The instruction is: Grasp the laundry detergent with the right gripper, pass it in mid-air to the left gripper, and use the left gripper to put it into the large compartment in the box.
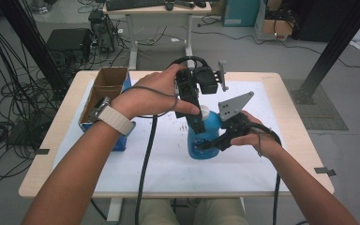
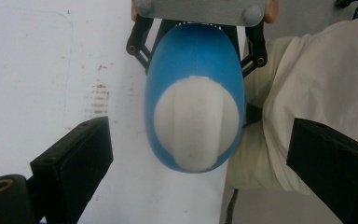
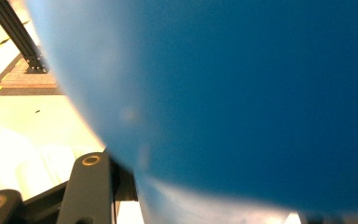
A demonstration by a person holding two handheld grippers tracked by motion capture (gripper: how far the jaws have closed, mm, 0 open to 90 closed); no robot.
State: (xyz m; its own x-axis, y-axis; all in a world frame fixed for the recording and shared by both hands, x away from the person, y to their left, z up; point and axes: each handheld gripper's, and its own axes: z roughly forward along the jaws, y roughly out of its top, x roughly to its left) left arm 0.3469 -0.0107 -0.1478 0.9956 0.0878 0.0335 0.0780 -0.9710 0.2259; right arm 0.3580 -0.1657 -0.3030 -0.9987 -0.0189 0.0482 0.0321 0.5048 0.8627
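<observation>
A blue bottle [image 1: 211, 124] with a white cap [image 1: 205, 111] stands upright on the white mat [image 1: 168, 164] at mid-table. My right gripper [image 1: 205, 141] comes in from the right and is shut on the bottle's body; in the right gripper view the blue wall [image 3: 237, 93] looms close above one finger [image 3: 91, 186]. My left gripper [image 1: 199, 119] points down over the cap. In the left gripper view its jaws stand wide on either side of the cap [image 2: 196, 123], touching neither it nor the bottle [image 2: 193, 60]. The right gripper's grey plate [image 2: 200, 9] lies beyond.
An open cardboard box [image 1: 105, 91] with blue sides stands at the table's left edge, by the person's left wrist. Cables trail from both grippers toward the near edge. On the floor beyond the table are a desk [image 1: 159, 11], black frame posts and tangled cables.
</observation>
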